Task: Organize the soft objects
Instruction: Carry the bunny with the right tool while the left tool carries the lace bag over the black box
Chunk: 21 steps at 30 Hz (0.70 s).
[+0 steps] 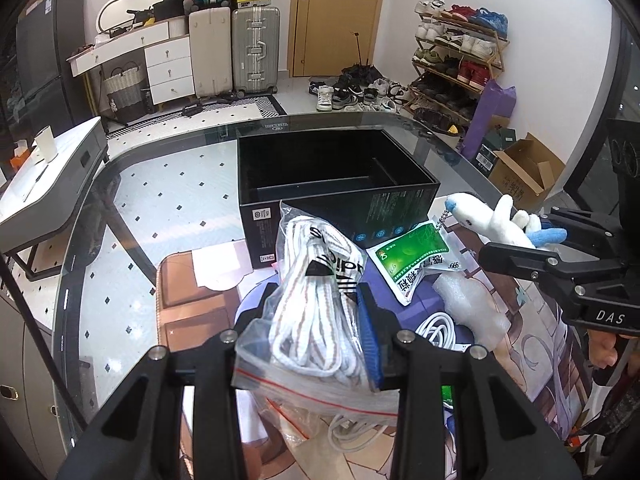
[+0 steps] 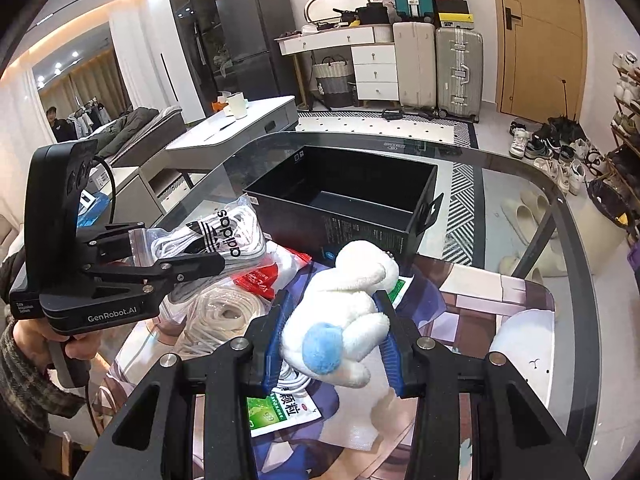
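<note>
Progress is at an early stage, judging by the black box (image 1: 336, 176), which stands open on the glass table (image 1: 152, 208) with nothing visible inside. The left gripper (image 1: 316, 320) has its fingers pinching a zip bag of white shoelaces (image 1: 316, 300), held above the clutter in front of the box. The right gripper (image 2: 330, 338) has its fingers pinching a white plush toy with a blue tail (image 2: 348, 312), also short of the box. Neither item is stowed yet. Left on the table are a coiled white cable (image 2: 228, 312), a green sachet (image 1: 412, 260), a red-and-white packet (image 2: 276, 272) and white foam wrap (image 1: 472, 312).
</note>
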### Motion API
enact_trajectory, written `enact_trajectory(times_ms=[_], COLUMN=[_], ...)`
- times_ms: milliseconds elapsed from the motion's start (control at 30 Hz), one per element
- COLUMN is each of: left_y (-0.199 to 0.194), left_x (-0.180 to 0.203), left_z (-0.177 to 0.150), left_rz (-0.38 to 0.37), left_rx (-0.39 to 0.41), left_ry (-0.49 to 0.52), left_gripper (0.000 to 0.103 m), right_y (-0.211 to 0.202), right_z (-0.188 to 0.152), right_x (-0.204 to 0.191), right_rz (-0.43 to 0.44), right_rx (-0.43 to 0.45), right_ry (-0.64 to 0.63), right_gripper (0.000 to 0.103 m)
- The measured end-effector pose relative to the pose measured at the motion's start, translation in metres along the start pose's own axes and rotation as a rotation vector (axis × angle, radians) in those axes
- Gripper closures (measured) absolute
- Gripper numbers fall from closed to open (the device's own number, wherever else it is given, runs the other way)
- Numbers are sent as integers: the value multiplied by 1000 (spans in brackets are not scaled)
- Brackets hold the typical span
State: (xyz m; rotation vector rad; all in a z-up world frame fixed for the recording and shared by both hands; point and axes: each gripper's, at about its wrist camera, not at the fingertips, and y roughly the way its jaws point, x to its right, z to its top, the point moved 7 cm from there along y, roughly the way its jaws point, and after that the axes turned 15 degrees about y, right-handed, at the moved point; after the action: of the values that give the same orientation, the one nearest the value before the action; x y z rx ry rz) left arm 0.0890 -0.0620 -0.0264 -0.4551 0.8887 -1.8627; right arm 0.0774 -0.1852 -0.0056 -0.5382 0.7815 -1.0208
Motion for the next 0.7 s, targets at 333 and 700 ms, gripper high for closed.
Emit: enact_trajectory(times_ms=[333, 700], left_y=[-18, -27], left_x=[-2, -8], left_z=[15, 26], left_rz=[42, 55], left_rx=[23, 41], left_ry=[4, -16], left_gripper=[67, 67], right_y=[-18, -31], right_z=[18, 31], right_x=[-7, -12], right_rz=[0, 5], right_rx=[19, 30], right_ry=[-14, -23], right_gripper=[62, 62])
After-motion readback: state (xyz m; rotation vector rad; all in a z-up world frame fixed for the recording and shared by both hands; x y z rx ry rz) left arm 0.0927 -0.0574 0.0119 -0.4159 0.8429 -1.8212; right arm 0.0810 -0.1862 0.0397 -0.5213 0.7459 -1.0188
